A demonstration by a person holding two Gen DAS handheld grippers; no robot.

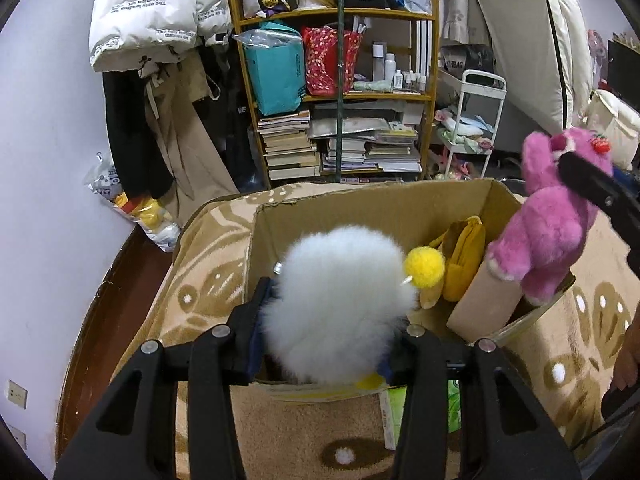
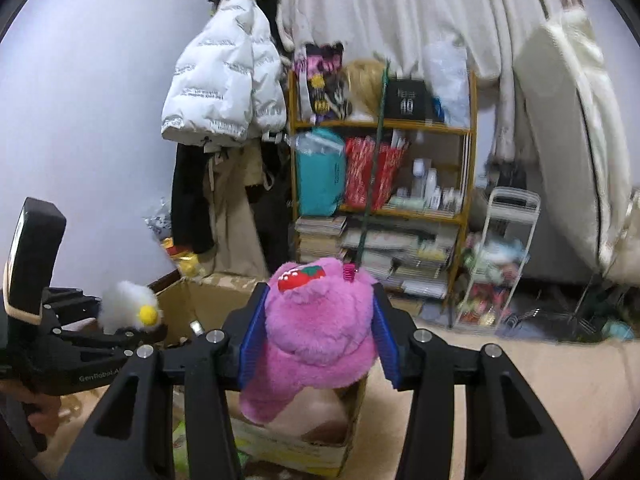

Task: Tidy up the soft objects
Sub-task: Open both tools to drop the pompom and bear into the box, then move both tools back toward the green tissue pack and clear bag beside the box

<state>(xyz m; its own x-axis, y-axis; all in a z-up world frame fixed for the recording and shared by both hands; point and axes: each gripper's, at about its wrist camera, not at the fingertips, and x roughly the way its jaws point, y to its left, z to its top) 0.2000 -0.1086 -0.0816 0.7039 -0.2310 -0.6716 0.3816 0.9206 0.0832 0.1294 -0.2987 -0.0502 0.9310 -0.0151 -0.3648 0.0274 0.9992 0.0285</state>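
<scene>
The left gripper (image 1: 328,320) clamps a white fluffy toy (image 1: 340,308) over the cardboard box (image 1: 360,208), hiding its fingertips; the right gripper (image 2: 320,336) squeezes a pink plush bear (image 2: 320,336), legs cut off behind the fingers.

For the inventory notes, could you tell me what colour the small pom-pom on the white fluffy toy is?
Yellow: the pom-pom on the white fluffy toy shows best in the left wrist view.
</scene>
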